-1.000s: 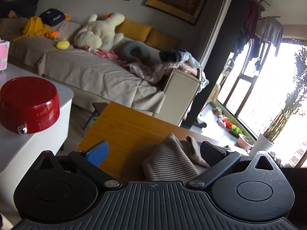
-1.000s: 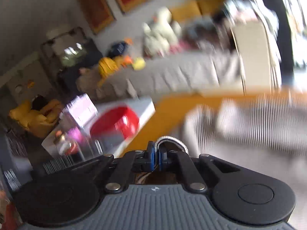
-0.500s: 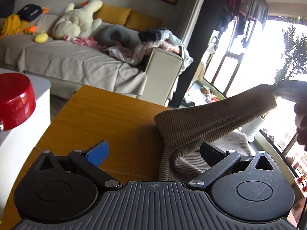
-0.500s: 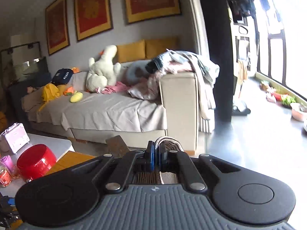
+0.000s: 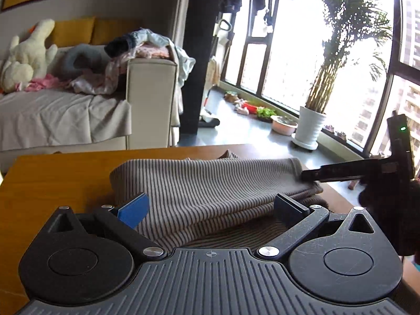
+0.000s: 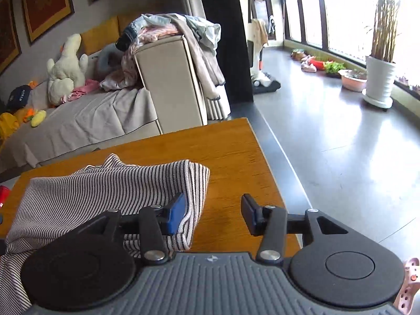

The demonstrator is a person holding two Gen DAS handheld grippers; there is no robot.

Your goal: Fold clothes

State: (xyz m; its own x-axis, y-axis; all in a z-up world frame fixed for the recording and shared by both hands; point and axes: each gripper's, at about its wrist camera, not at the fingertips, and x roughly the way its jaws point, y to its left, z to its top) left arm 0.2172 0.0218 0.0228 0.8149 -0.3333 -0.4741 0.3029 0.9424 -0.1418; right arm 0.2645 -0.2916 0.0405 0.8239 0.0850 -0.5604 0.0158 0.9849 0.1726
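Note:
A brown-and-white striped garment (image 5: 210, 183) lies folded in layers on the wooden table (image 5: 57, 181). My left gripper (image 5: 212, 208) is open just above its near edge, with the cloth lying between the spread fingers. In the left wrist view my right gripper (image 5: 305, 176) reaches in from the right, its tips at the garment's right end. In the right wrist view the garment (image 6: 105, 189) is on the left of the table (image 6: 231, 152). There my right gripper (image 6: 213, 215) is open, its blue-padded left finger (image 6: 177, 216) resting over the folded edge and the other above bare wood.
Beyond the table stands a beige sofa (image 5: 65, 115) with a heap of clothes (image 6: 170, 29) on its arm and a plush toy (image 5: 26, 52). A potted plant (image 5: 311, 128) stands by the window. The table's right edge (image 6: 275, 141) drops to grey floor.
My right gripper, shut on the garment's edge and holding it up, has brought it down onto the table and opened. The garment now lies flat and folded. The left gripper stayed open.

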